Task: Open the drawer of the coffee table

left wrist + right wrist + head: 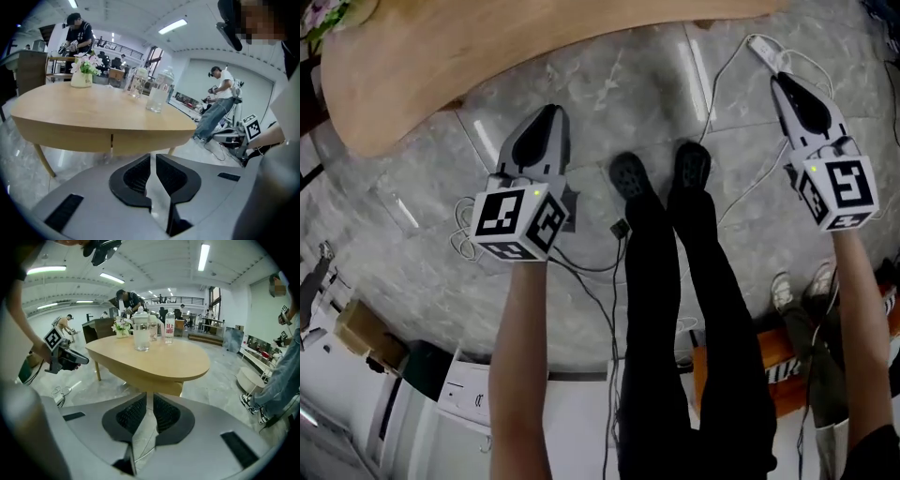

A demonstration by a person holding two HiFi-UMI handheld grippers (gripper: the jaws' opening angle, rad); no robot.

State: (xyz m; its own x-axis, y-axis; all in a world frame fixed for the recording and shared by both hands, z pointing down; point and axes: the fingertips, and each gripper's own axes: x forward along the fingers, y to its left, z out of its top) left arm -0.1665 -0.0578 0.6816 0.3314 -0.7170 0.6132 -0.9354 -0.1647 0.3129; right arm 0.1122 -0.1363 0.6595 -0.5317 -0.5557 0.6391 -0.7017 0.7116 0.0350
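Note:
The oval wooden coffee table (487,56) fills the top left of the head view. Its side band (70,136) faces the left gripper view, with a vertical seam (111,142) in it; I see no handle. My left gripper (551,114) hangs over the floor just short of the table edge, its jaws (153,157) close together with only a thin slit and nothing between them. My right gripper (780,82) is off to the right, beyond the table's rounded end (187,369), and is shut and empty (150,397).
On the tabletop stand a flower vase (84,72), glass jars (157,91) and a labelled bottle (169,328). A power strip (762,47) and cables (722,70) lie on the marble floor near the right gripper. My shoes (656,173) are between the grippers. Other people work behind.

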